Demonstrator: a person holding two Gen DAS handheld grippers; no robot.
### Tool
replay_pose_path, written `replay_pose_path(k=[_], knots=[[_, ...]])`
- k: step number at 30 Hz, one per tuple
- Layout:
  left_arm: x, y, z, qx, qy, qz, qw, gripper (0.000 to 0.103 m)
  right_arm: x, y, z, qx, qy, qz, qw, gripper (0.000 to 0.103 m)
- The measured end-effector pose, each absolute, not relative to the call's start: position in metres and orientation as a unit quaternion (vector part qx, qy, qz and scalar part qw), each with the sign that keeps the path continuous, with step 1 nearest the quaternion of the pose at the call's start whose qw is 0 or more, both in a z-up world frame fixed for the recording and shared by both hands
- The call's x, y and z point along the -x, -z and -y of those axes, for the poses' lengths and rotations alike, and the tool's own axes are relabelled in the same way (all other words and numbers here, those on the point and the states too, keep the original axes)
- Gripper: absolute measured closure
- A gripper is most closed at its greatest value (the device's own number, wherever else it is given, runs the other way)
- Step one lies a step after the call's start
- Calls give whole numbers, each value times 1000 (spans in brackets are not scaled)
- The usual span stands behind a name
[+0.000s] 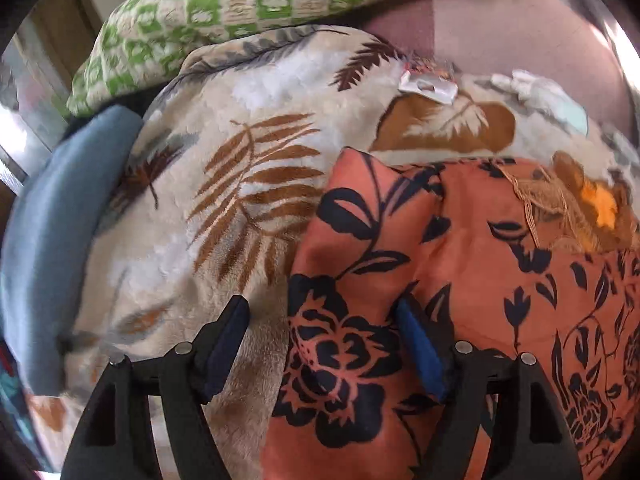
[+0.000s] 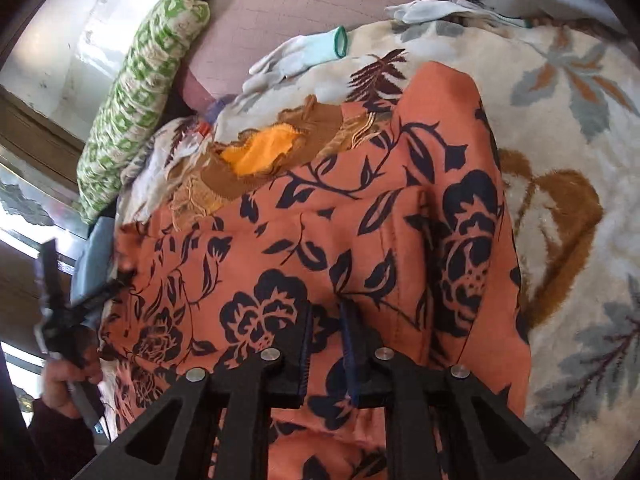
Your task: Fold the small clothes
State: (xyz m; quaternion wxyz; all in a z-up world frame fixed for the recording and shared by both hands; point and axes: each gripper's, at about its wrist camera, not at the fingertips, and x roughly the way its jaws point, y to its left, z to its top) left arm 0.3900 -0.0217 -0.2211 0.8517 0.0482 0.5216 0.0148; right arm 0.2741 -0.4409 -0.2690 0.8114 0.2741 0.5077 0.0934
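An orange garment with a black flower print (image 1: 460, 280) lies on a cream leaf-patterned blanket (image 1: 240, 160). My left gripper (image 1: 324, 332) is open; the garment's left edge runs between its fingers, not pinched. In the right wrist view the same garment (image 2: 320, 240) spreads below my right gripper (image 2: 328, 320), whose fingers stand close together with a fold of the cloth between them. The left gripper (image 2: 60, 312), held in a hand, shows at the garment's left edge.
A brown and orange frayed cloth (image 2: 256, 152) lies at the garment's far end. A green checked pillow (image 1: 240, 4), a blue cushion (image 1: 60, 220), white gloves (image 2: 296, 58) and a small plastic packet (image 1: 428, 88) lie around on the blanket (image 2: 568, 160).
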Motion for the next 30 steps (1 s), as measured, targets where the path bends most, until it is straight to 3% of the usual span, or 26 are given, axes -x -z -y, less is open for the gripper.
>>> replay_pose_path(k=[11, 16, 20, 25, 30], knots=[[-333, 167, -21, 54, 50, -491, 868, 25, -268, 247, 447, -295, -95, -491, 814, 86], [-320, 211, -4, -30, 56, -552, 832, 24, -270, 262, 428, -260, -99, -535, 798, 86], [-318, 203, -24, 45, 57, -561, 825, 25, -269, 268, 436, -286, -105, -538, 786, 86], [-328, 147, -16, 25, 53, -501, 864, 25, -267, 261, 444, -291, -105, -527, 791, 86], [-372, 143, 15, 15, 38, -479, 877, 25, -259, 248, 468, -312, -103, -484, 811, 86]])
